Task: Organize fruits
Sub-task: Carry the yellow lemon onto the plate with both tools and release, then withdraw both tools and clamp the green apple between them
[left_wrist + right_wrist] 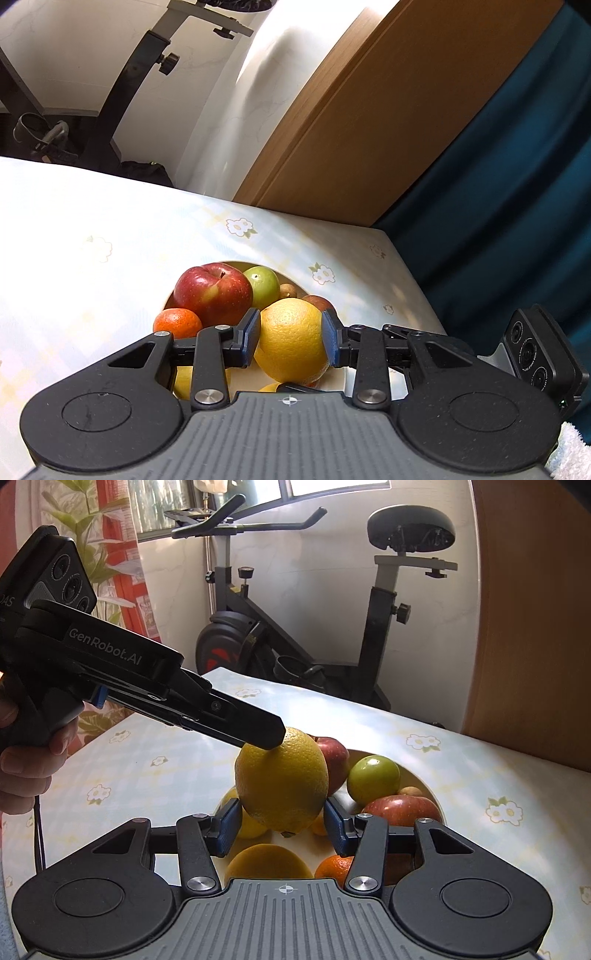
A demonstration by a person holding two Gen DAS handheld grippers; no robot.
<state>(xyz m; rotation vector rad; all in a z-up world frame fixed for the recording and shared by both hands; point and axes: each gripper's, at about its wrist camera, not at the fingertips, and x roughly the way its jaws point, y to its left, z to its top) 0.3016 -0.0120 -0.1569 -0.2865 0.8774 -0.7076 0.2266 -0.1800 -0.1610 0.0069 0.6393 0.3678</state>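
On the left of the right wrist view, a person's hand [22,760] grips the handle of the left gripper [271,740], whose jaws are clamped on a large yellow orange [282,782], lifting it clear above the fruit bowl [424,786], presumably so it can be moved to another spot. In the middle, the right gripper [282,825] sits just under that orange, its blue pads [229,825] narrowly apart and flanking its base; whether they press on it cannot be told. Rightward, a green apple [373,779] and red apple [402,808] rest in the bowl on the flowered tablecloth [498,768].
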